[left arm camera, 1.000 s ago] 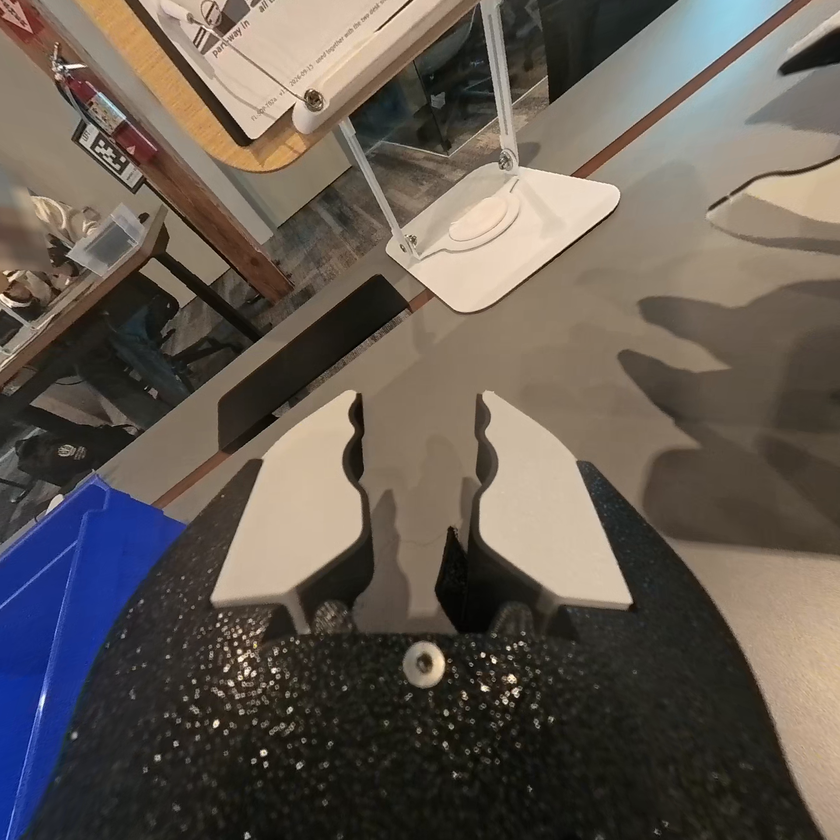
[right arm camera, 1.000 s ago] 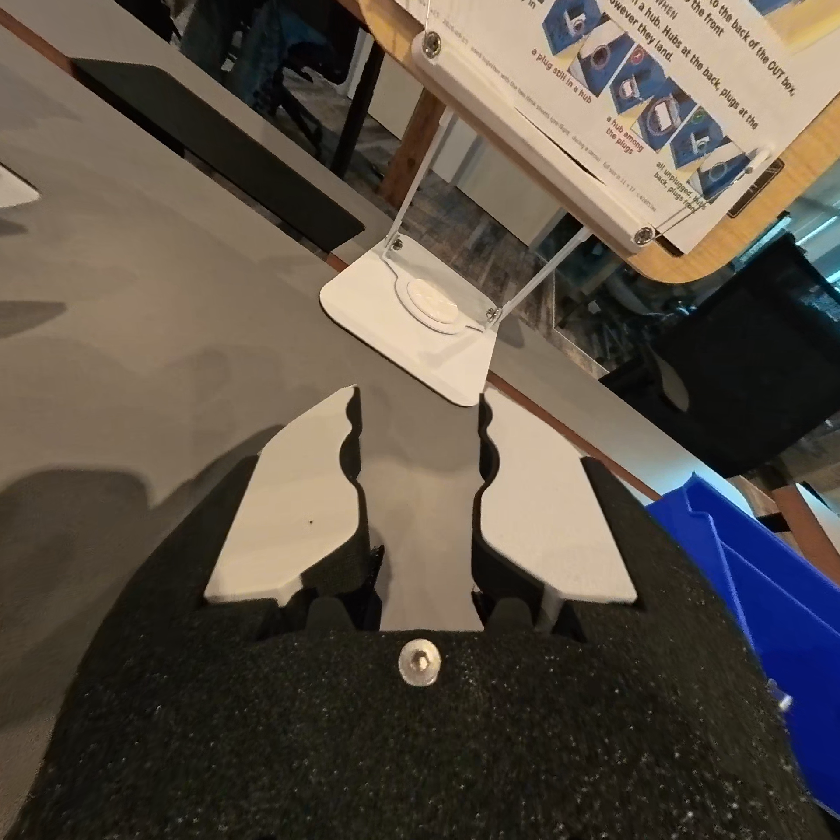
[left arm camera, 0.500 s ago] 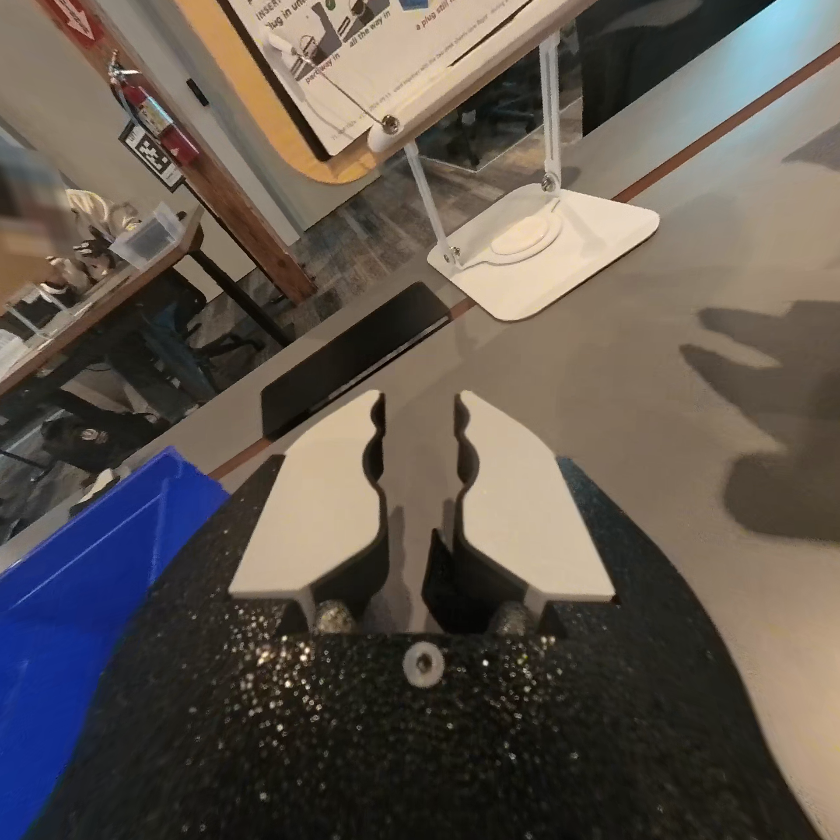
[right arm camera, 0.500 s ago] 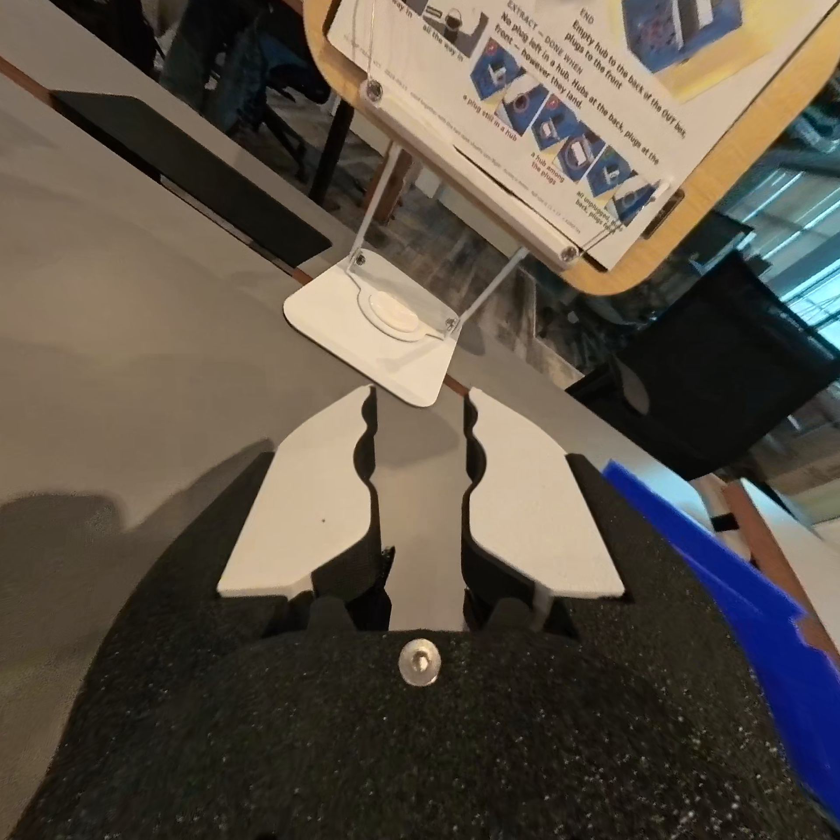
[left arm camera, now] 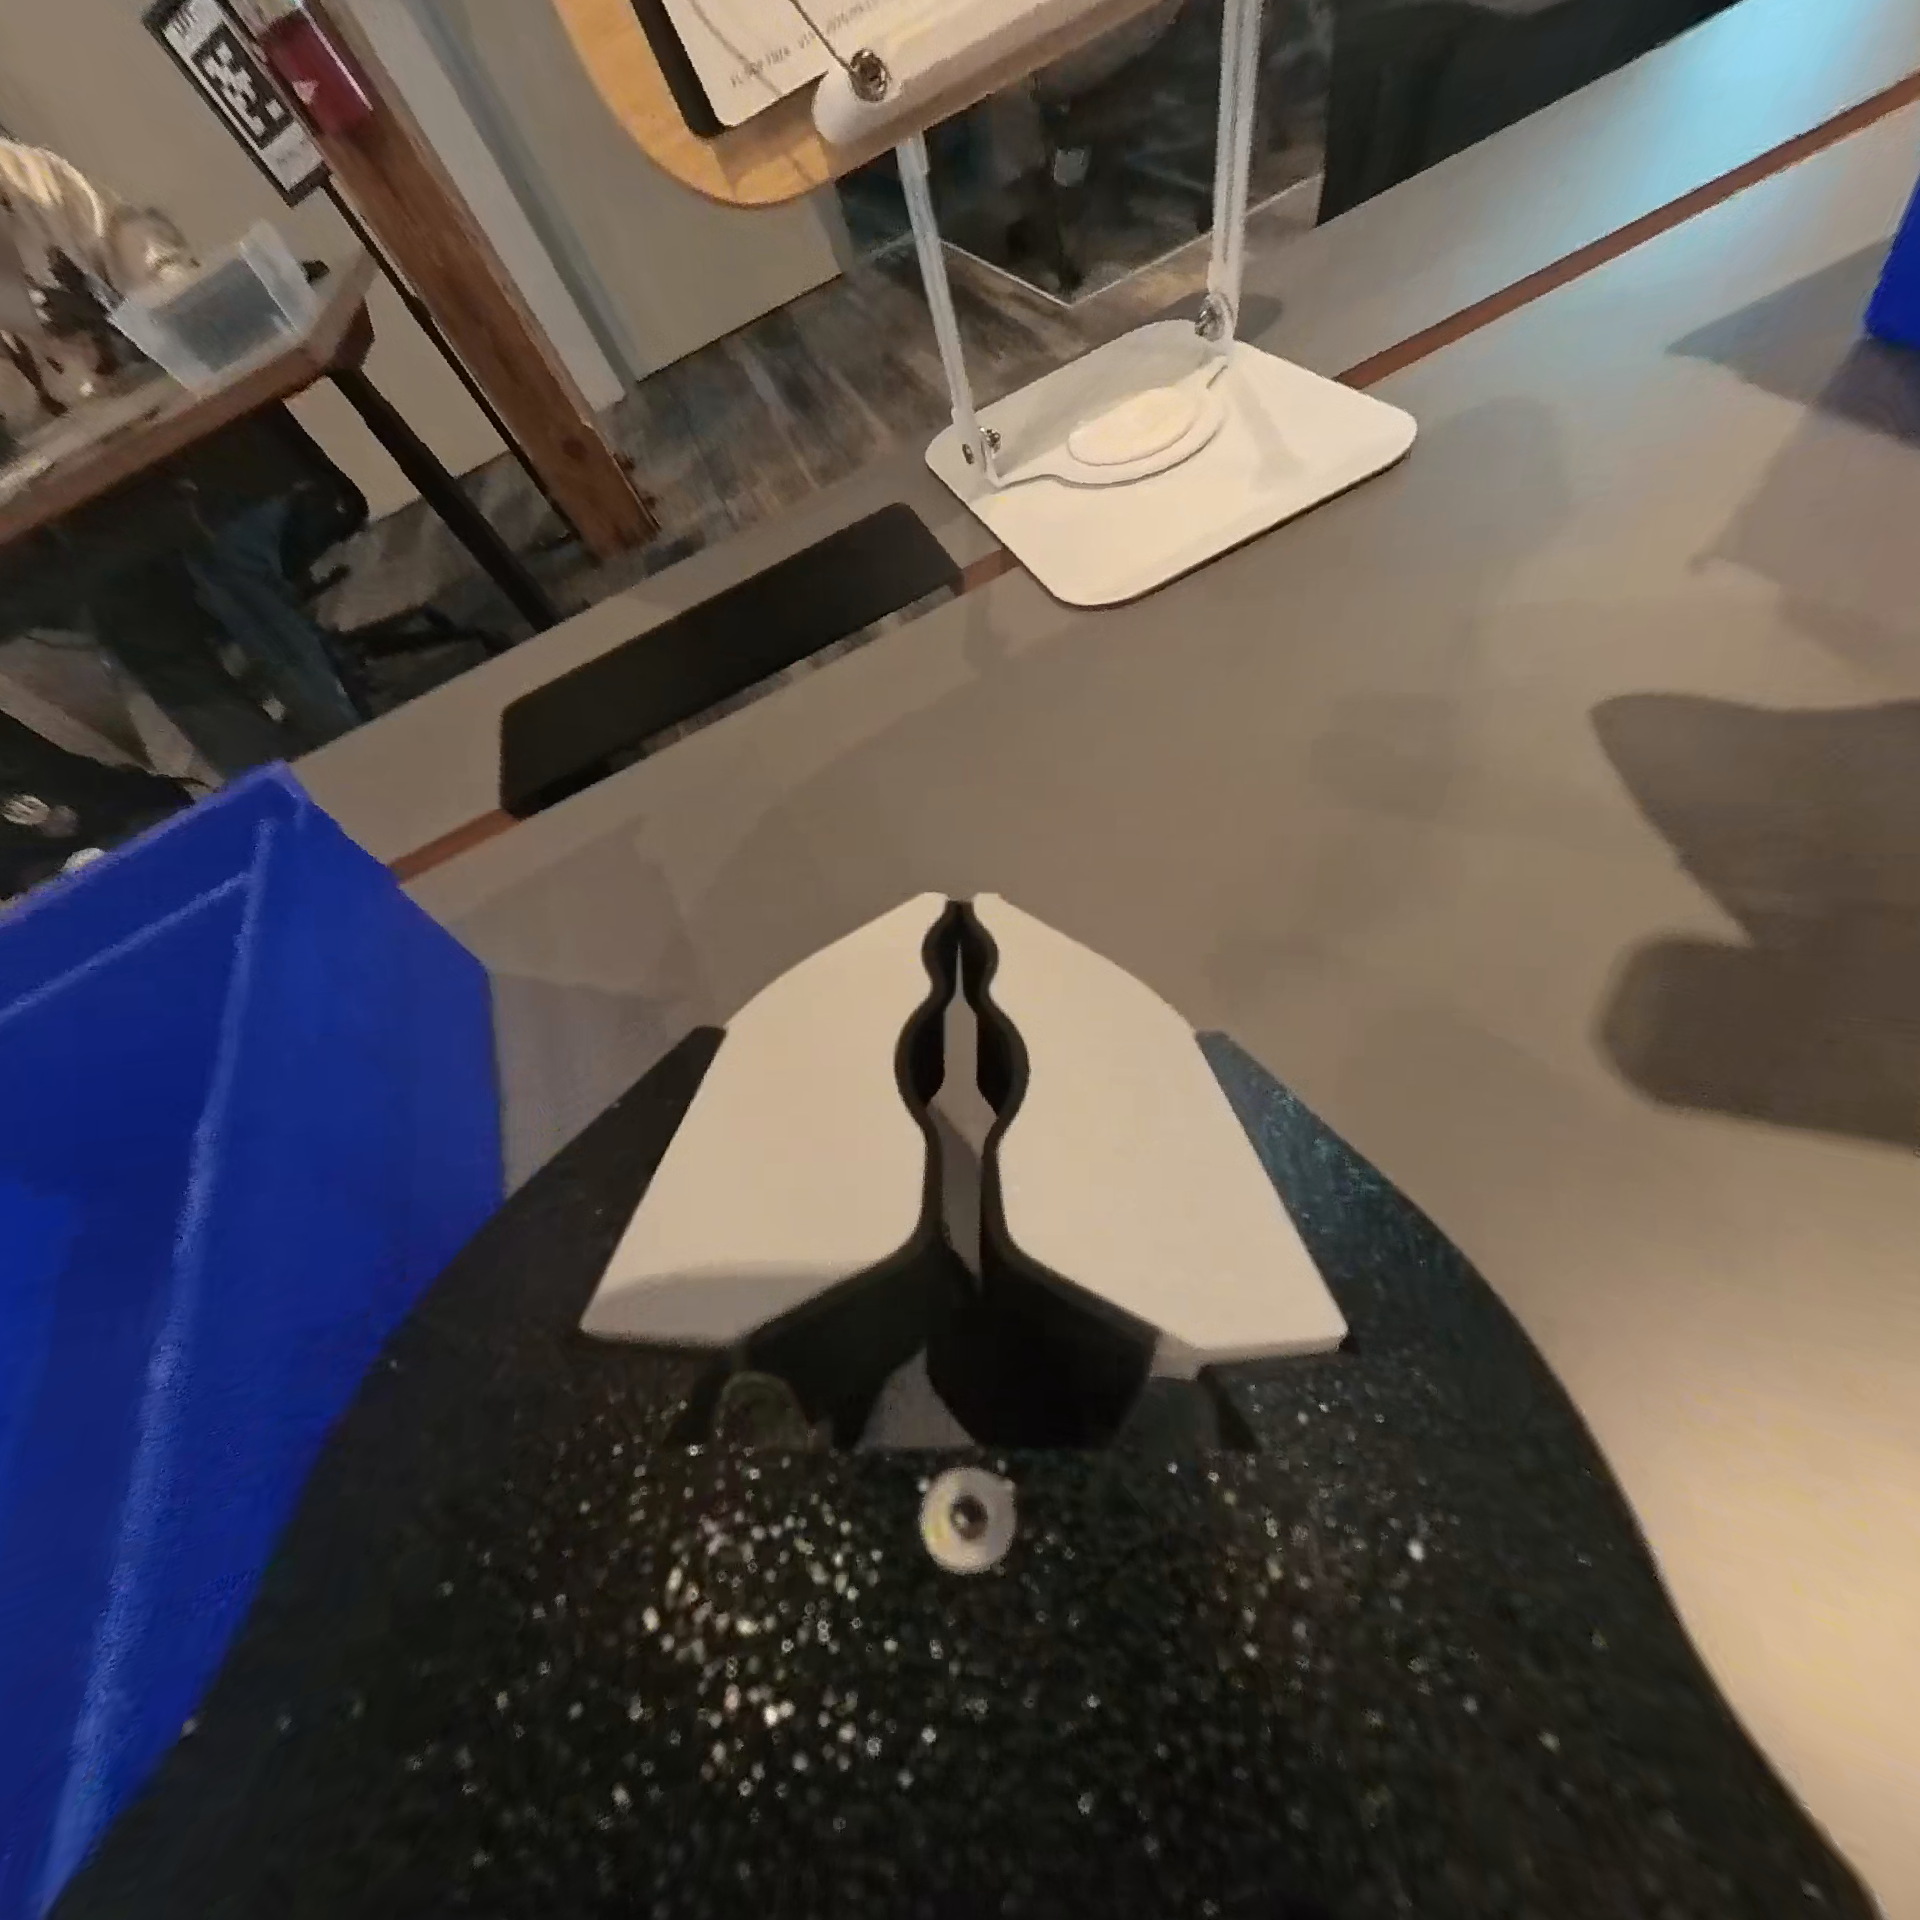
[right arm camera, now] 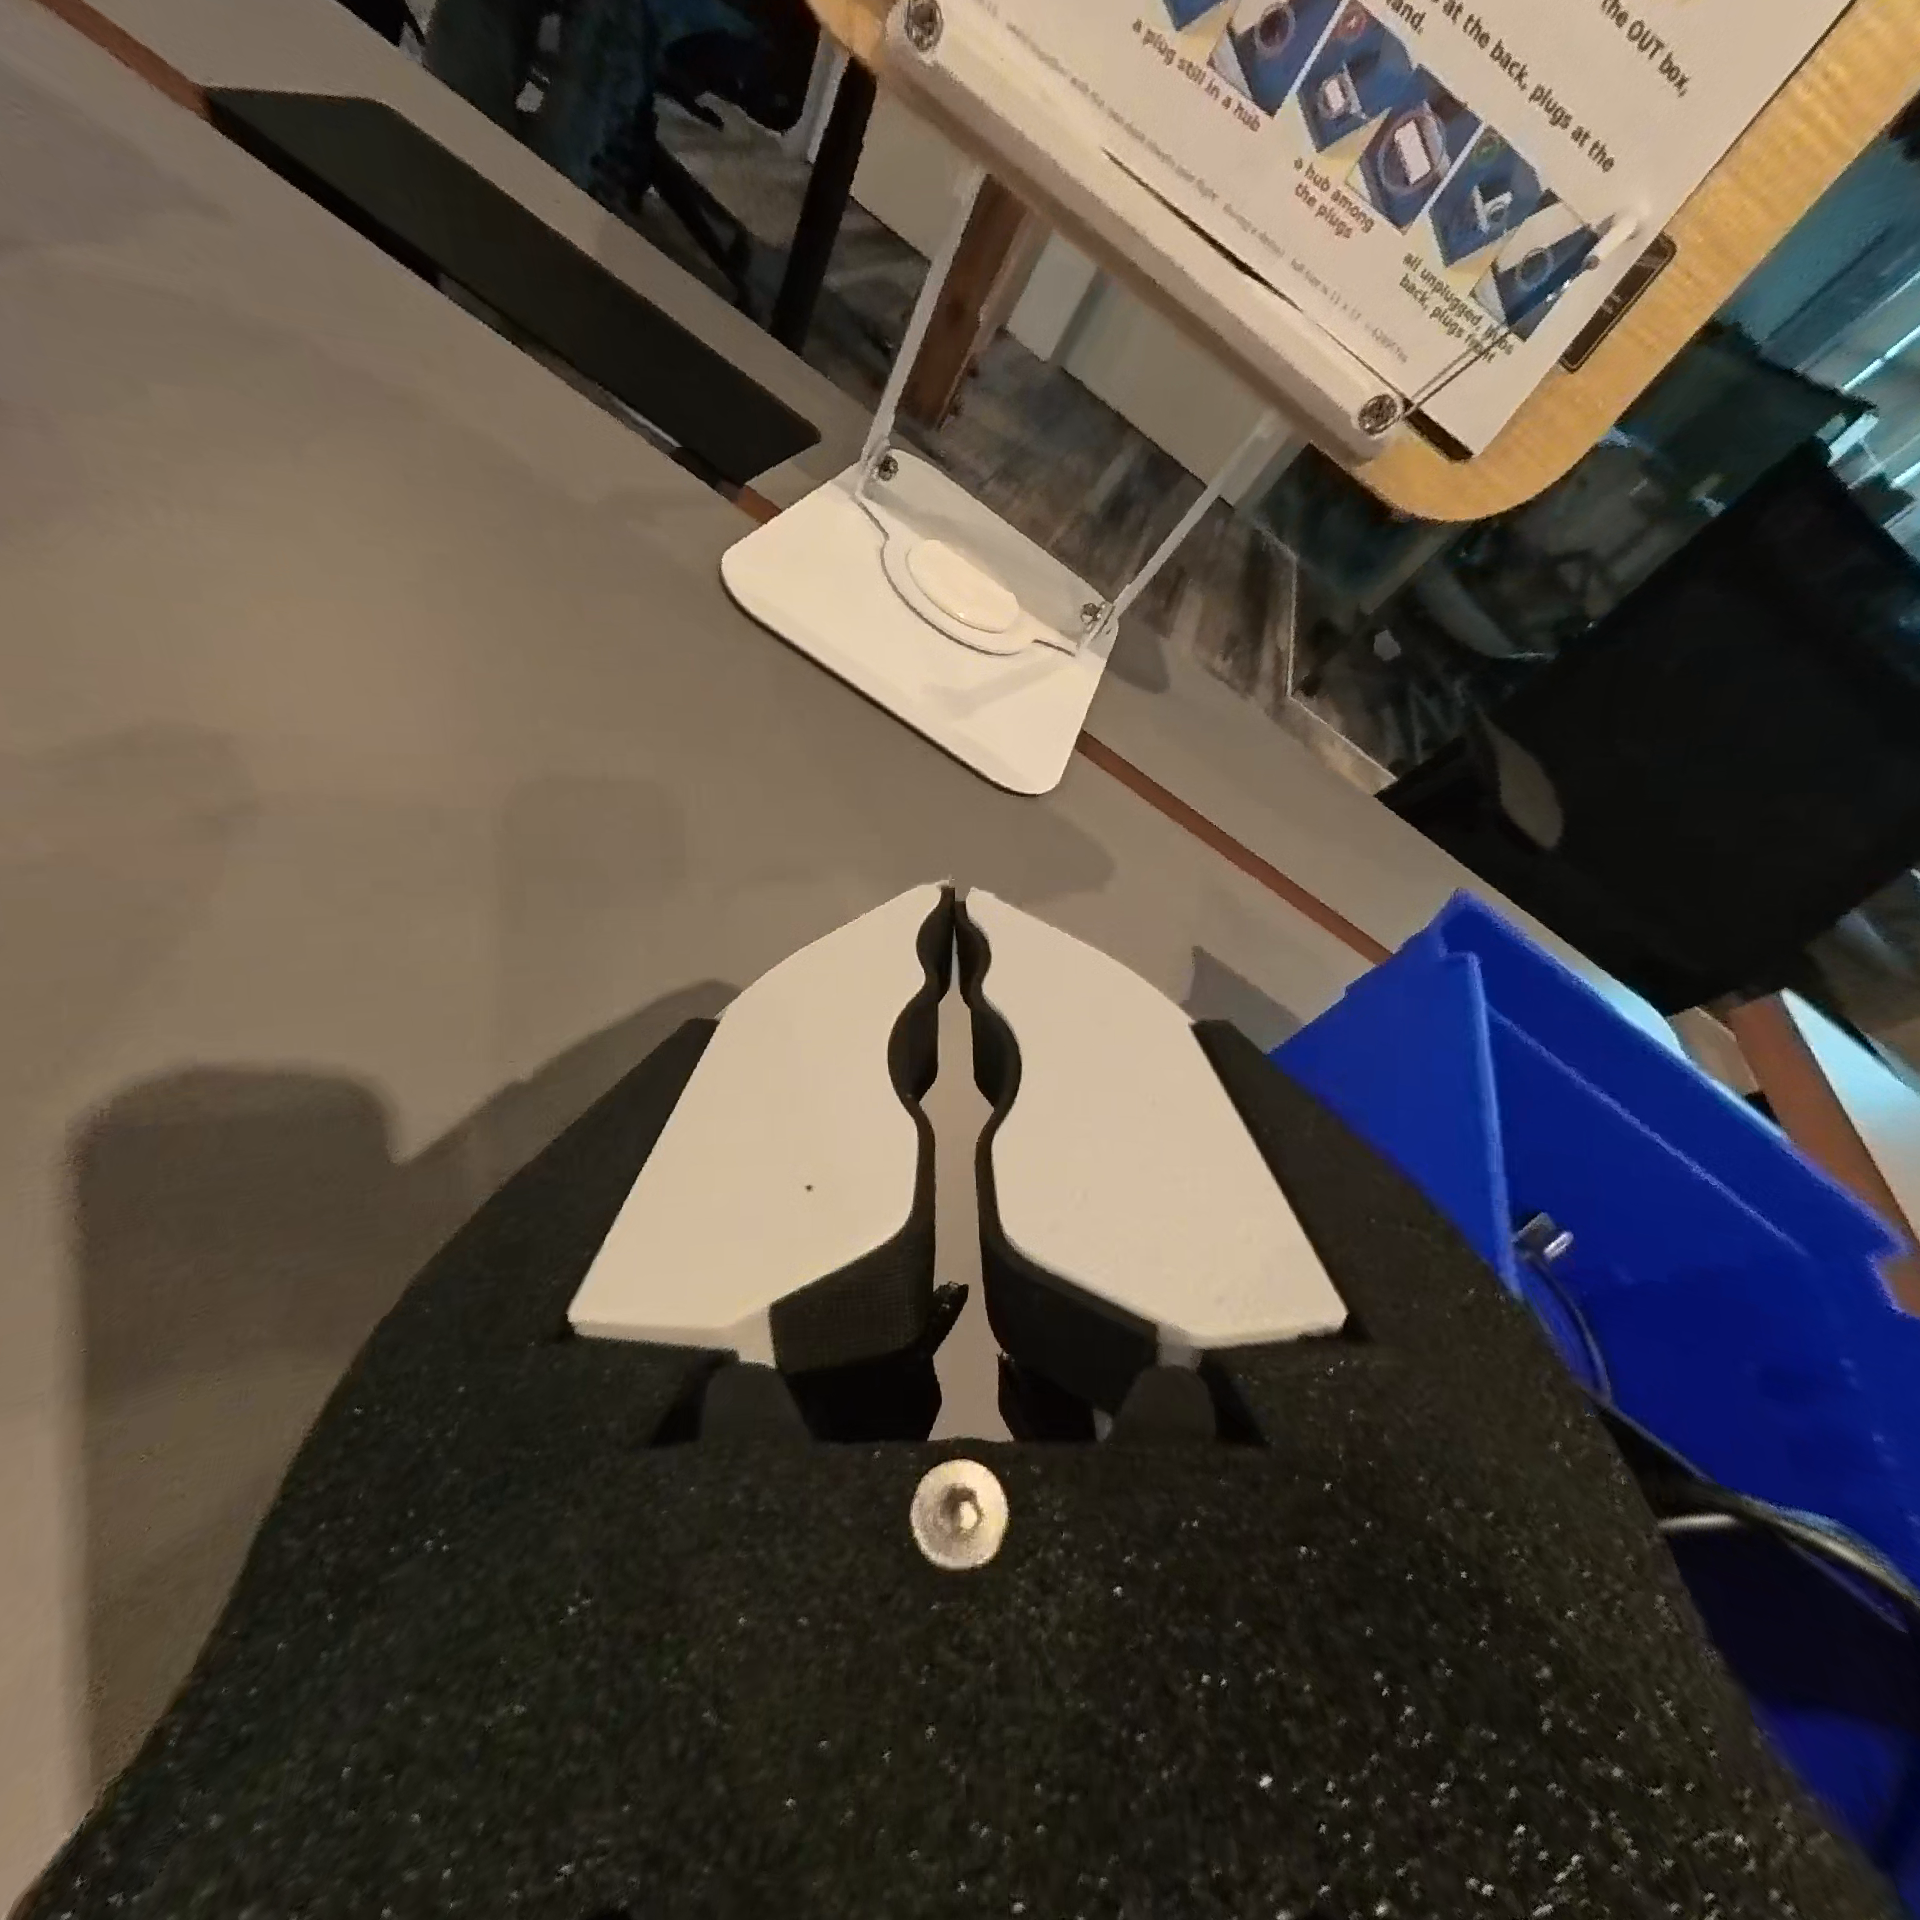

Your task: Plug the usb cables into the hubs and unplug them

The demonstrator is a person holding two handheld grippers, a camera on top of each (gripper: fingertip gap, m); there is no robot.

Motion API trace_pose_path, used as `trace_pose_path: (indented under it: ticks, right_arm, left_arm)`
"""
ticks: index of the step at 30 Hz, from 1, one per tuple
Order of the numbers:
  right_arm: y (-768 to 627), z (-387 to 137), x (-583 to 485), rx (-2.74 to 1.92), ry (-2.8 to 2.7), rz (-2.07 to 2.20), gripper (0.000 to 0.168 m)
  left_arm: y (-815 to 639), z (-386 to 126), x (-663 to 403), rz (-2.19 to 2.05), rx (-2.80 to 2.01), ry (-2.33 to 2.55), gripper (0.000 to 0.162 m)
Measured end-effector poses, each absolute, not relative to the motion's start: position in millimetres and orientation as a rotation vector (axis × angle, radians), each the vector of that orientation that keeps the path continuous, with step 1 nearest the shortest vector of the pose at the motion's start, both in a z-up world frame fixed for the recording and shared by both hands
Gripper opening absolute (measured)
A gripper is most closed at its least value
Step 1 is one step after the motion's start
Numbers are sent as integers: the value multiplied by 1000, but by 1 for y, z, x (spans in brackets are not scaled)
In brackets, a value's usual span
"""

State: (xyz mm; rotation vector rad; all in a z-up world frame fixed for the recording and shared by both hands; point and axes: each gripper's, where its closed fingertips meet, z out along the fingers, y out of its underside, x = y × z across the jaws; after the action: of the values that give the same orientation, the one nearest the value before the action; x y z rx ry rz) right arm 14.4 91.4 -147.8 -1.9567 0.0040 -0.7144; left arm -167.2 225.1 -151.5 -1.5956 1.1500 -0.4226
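**Both tongs closed and empty over the grey worktop**

The left tongs (left arm camera: 961, 902) fill the lower centre, tips together, nothing between them; a blue bin (left arm camera: 208, 1091) sits at the lower left. The right tongs (right arm camera: 954, 891) are likewise pressed together and empty, with a blue bin (right arm camera: 1621, 1226) at the right holding a thin cable (right arm camera: 1579, 1340). Farther up on the worktop (right arm camera: 312, 644) stands a white sign stand (right arm camera: 925, 644). No hub shows.

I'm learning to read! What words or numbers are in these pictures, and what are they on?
I can't copy the writing out, but here is where it stands.
Printed sheet on the wooden board: small words beside little pictures.
Black-and-white square marker by the wooden post: a pattern; any print is too blurred.
Blue bin: none.
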Motion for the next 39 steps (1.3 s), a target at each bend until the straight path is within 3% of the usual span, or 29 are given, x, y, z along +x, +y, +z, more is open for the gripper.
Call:
trace_pose_path:
  ticks: [16, 28, 31, 35, 39]
  right_arm:
    - [69, -153, -21, -1915, 82, -491, 0]
    - [-22, -81, 36, -1797, 274, -629, 0]
    - [-40, -92, 49, -1893, 358, -558, 51]
    - [-48, -125, 57, -2054, 398, -537, 70]
    - [-50, -147, 58, -2158, 393, -549, 70]
  left_arm:
    - [188, -155, -168, -567, -1593, 1053, 0]
    - [213, -114, -224, -500, -1605, 988, 0]
    - [220, -106, -242, -475, -1596, 962, 0]
    - [235, -94, -273, -427, -1596, 862, 0]
    - [253, -90, -316, -359, -1639, 766, 39]
